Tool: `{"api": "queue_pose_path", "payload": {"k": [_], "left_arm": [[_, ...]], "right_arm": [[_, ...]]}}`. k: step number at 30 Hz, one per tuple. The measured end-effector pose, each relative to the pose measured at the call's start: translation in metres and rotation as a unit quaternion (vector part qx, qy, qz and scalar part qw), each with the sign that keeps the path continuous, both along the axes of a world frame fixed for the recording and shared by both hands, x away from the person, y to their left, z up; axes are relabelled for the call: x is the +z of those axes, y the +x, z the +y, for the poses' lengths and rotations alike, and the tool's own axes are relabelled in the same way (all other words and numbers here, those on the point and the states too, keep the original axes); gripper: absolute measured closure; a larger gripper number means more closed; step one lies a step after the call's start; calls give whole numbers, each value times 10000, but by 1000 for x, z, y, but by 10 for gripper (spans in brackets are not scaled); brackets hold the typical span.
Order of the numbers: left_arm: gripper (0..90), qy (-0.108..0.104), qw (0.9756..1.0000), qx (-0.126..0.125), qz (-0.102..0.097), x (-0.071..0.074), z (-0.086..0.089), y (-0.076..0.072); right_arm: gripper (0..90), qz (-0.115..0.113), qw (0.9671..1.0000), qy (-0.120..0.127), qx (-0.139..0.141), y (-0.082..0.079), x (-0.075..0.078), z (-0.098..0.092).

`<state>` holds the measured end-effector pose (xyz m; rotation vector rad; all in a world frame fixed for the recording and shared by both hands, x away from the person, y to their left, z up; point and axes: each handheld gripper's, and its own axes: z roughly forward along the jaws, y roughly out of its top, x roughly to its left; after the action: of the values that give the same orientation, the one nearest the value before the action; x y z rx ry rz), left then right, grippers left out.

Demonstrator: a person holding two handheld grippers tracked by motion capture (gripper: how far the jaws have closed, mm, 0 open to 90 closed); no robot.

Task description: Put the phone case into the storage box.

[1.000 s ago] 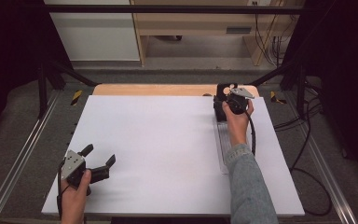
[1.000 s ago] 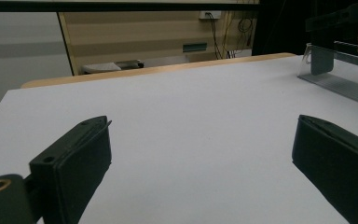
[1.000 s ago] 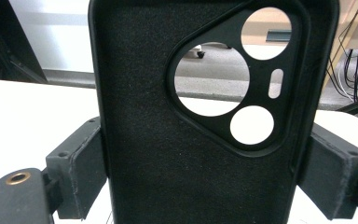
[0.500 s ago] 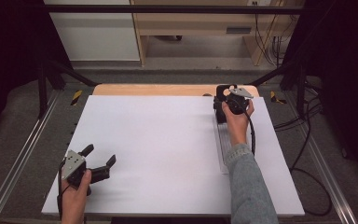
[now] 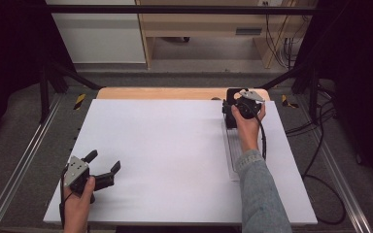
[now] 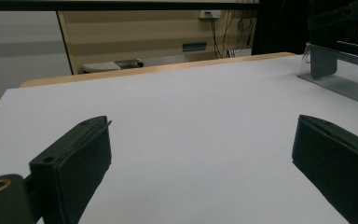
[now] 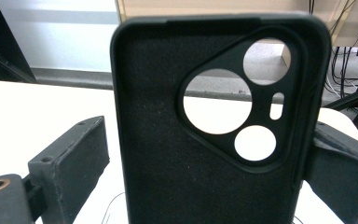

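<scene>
Nearest the person, the left gripper (image 5: pixel 104 160) sits at the near left corner of the white table (image 5: pixel 175 145), tongs spread wide with nothing between them (in the left gripper view there's just bare tabletop between the two black pads). The left hand (image 5: pixel 77 204) holds it low over the surface, with the jaws pointing up the table and a bit to the right.

Further out, the right arm, in a denim sleeve (image 5: pixel 260 194), stretches along the right side of the table. The right hand (image 5: pixel 247 128) holds the right gripper (image 5: pixel 230 109) near the far right corner, aimed at the far edge. Its tongs have just been opening, and the black phone case (image 7: pixel 154 140) stands upright between them, camera cutouts at the top. From the right gripper view I'd call it let go. The left pad has a thin gap to the case. The right pad is right against the case's edge, and I can't tell if it's pressing at all. The case stands at the far end of the clear stand (image 6: pixel 335 79), a long strip lying along the right side of the table.

Compared with a second ago, both hands and the case are in the same spots.
</scene>
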<state>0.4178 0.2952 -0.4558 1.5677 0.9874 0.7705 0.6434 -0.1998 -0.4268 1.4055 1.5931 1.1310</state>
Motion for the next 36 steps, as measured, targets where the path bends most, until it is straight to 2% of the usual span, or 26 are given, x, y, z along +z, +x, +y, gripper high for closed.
{"api": "queue_pose_path", "payload": {"k": [15, 25, 36], "left_arm": [[47, -2, 10000, 15, 2, 0, 0, 0], [47, 7, 10000, 11, 7, 0, 0, 0], [47, 2, 10000, 16, 5, 0, 0, 0]], "right_arm": [[41, -134, 9998, 166, 52, -12, 15, 0], [46, -189, 9997, 100, 73, -22, 25, 2], [53, -212, 9995, 168, 155, -27, 32, 1]]}}
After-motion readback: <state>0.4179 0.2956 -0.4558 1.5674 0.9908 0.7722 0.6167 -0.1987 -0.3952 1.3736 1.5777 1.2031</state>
